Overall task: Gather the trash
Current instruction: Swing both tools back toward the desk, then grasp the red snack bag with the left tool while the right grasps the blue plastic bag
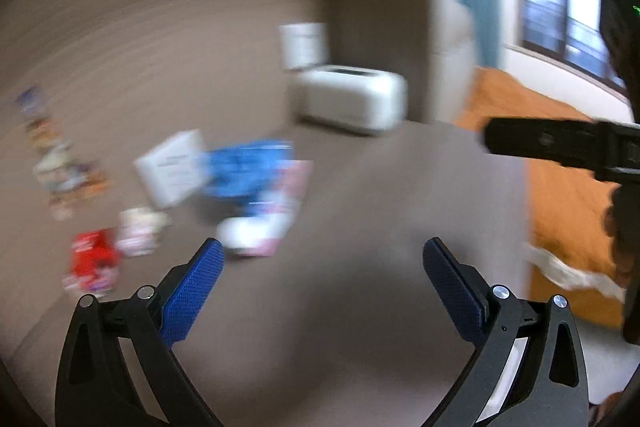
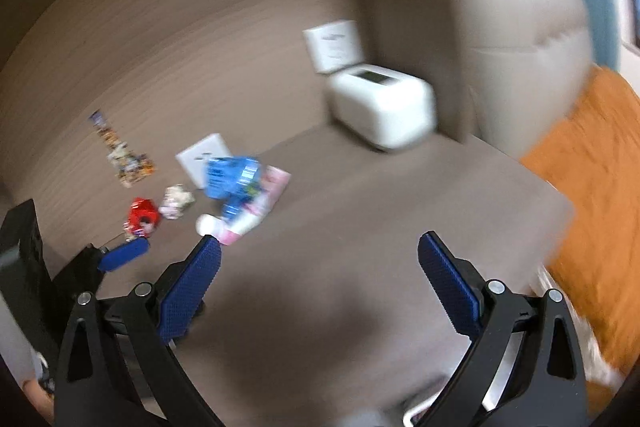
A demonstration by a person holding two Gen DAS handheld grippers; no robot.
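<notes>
Brown floor (image 2: 360, 211) bears scattered wrappers (image 2: 236, 179), white bin (image 2: 384, 107).

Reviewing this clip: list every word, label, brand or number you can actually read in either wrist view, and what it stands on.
None can be quoted: motion blur hides all print.
White card by the wall: dark lines, too blurred.
Blue packet: dark print and a barcode-like patch, unreadable.
Red wrapper: white marks, unreadable.
White sign behind the white bin: faint lines, too small.
Colourful strip against the wall: pictures only, blurred.
</notes>
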